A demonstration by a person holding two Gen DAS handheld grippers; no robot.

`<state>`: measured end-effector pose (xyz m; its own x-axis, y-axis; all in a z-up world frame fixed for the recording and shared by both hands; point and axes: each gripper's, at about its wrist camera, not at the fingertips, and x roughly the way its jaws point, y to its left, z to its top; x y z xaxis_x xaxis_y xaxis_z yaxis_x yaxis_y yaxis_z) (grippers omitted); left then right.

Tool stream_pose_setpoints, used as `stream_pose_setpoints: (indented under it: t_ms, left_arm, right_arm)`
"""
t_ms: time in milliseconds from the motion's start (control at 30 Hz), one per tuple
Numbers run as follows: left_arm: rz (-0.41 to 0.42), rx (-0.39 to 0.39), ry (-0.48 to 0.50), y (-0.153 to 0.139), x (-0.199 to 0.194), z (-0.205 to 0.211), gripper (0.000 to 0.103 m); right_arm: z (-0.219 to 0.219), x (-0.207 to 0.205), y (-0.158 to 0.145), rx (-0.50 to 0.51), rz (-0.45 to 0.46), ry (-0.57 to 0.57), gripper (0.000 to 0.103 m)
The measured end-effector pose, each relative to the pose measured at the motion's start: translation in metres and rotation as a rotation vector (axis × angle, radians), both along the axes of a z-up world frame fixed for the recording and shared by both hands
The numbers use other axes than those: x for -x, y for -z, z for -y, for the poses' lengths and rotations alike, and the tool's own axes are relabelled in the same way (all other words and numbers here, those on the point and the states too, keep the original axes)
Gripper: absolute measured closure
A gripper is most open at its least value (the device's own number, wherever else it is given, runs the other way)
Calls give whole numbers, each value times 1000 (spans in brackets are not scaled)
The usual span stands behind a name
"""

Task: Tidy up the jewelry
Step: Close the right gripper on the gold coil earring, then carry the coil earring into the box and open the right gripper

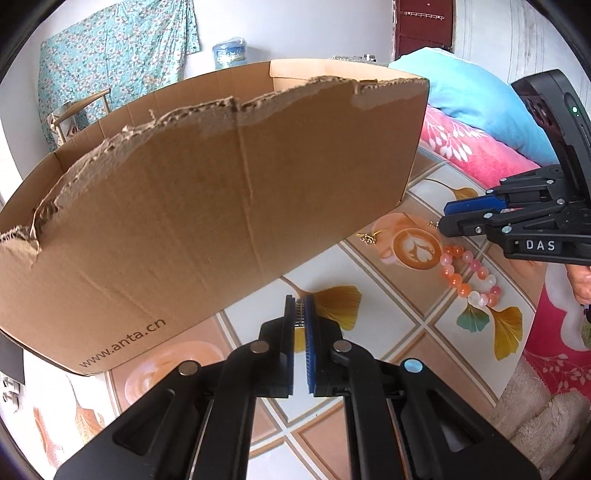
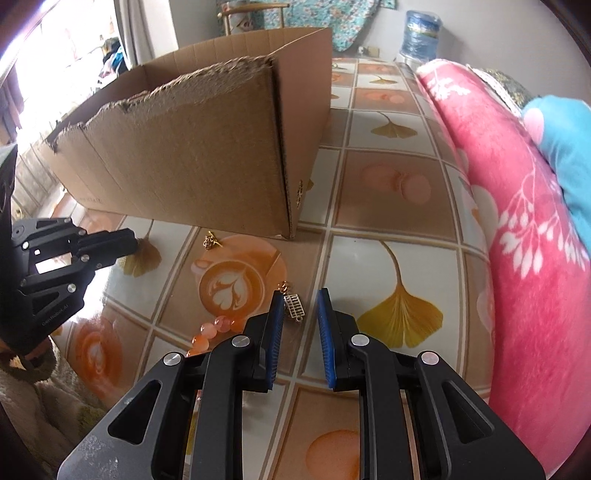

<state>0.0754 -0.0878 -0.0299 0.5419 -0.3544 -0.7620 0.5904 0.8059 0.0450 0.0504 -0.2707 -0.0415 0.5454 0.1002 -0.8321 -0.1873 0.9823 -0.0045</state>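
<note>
A brown cardboard box (image 1: 221, 192) with a torn rim stands on the patterned table; it also shows in the right wrist view (image 2: 207, 147). An orange and pink bead bracelet (image 1: 469, 275) lies on the table, partly hidden behind my right gripper's fingers (image 2: 218, 328). A small gold earring (image 1: 369, 238) lies near the box's corner (image 2: 211, 240). A silver abacus-shaped charm (image 2: 294, 304) with a gold ring lies between my right gripper's (image 2: 300, 314) open fingers. My left gripper (image 1: 300, 310) is shut and looks empty, hovering near the box. My right gripper also shows in the left view (image 1: 445, 218).
The table (image 2: 391, 192) has a tiled cloth with ginkgo leaves and coffee cups. A pink floral blanket (image 2: 517, 229) and a blue pillow (image 1: 476, 96) lie along the right side. A water bottle (image 2: 421, 33) stands far back.
</note>
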Motion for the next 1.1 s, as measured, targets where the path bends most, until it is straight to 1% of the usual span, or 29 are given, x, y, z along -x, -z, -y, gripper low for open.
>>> stream_pose_setpoints:
  t_ms: [33,133,200,300,367,433,467,500,567,867,1100]
  left_arm:
    - [1,2,1,0,0,0,98]
    - [4,6,3,0,1,-1,98]
    - [6,10,4,0,1,-2,98]
    - [9,13,6,0,1,-3,98]
    - [9,16,5,0,1,-3,98]
    - [7,21,4,0,1,-3,98]
    - [7,22,4,0,1,-4,98]
    - [7,24,4,1,1,-4,98]
    - [8,24,5,1,1,-4,98]
    - [6,27,5,1,1,-5,98]
    - [6,30,6,0,0,-7,98]
  right_arm:
    - [-2,-1,0,14,-4,-12,85]
    - [-7,-2,-1,32,-25,-33,89]
    - [-7,-5,0,34,-43,-44,91]
    - [-6,-9,-1,31,-69,-53,92]
    - [-7,-12,-2,34,-89,-72,96]
    - [-8,-15,-2,44,-94,-79,98]
    - [-6,-16,-2,41,-95,-80,98]
    - [-5,-16,-3,24,-99,-79,101]
    - [-2,-18,-3,-6,-106,-73,102]
    - [0,-16,-9,-35,-77,-46,103]
    - [8,-15,-24,-69,-35,-12,103]
